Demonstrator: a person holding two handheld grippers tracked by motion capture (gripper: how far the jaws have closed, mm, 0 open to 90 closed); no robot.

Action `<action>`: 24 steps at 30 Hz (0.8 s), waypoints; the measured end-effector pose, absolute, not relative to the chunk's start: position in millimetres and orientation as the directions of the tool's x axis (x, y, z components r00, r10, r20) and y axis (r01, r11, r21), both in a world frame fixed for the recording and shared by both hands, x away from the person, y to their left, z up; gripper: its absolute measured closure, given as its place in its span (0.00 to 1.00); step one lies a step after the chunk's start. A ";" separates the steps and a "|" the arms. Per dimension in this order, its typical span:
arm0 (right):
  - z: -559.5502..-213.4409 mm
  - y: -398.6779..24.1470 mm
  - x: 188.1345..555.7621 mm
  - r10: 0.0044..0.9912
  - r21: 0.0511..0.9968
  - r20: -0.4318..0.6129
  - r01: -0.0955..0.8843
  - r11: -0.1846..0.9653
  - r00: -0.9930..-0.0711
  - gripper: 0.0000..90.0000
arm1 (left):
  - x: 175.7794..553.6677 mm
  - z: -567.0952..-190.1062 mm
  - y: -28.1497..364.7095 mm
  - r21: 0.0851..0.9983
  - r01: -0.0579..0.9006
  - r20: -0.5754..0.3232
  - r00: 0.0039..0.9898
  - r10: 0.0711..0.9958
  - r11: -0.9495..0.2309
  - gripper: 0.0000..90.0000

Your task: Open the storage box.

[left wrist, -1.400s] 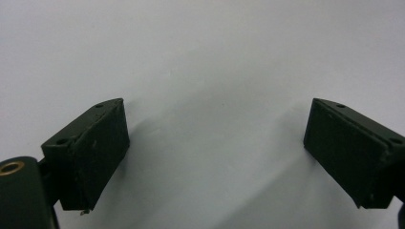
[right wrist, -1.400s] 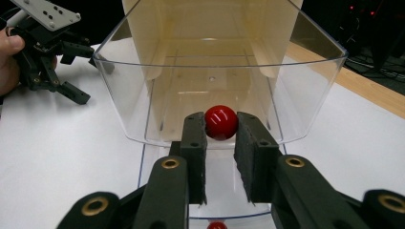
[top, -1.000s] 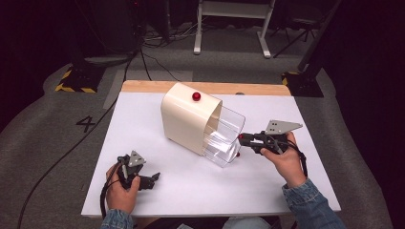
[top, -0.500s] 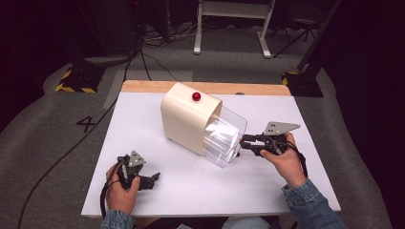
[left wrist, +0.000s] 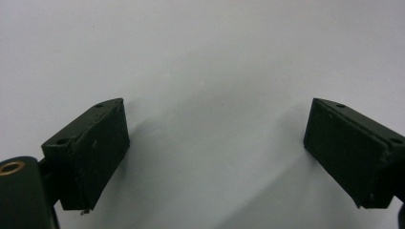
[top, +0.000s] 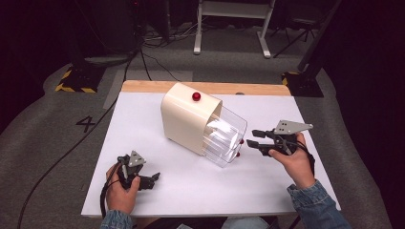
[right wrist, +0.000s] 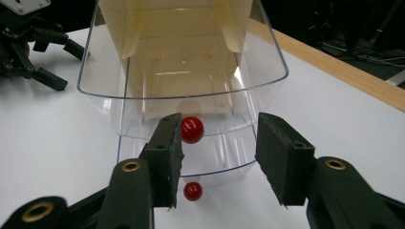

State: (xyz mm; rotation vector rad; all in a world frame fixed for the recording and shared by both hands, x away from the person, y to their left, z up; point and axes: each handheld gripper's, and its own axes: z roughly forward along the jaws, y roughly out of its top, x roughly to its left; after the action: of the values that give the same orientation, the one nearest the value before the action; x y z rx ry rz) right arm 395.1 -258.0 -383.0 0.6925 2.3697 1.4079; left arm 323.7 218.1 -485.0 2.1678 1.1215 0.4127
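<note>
Dark room, grey carpet; white tabletop, wooden edge.

Bare white table lies between both hands; the cream box blocks its middle.

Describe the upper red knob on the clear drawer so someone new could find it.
Start at the cream cabinet lying in the middle of the white table. Its clear plastic drawers face the right tool. The upper red knob is the larger-looking ball on the drawer front, beside one jaw, above the lower red knob.
</note>
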 end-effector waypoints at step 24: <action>-385.3 -343.6 386.0 0.688 0.832 -0.022 0.369 0.415 -0.725 0.43 | 324.1 -484.7 218.0 0.672 0.609 -0.021 0.584 0.812 -0.421 0.09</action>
State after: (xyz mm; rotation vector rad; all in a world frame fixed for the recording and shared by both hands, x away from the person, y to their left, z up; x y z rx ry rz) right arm 386.0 -343.6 -385.3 0.9079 2.3146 1.2252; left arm 324.1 218.0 -484.7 2.1715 1.1242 0.4077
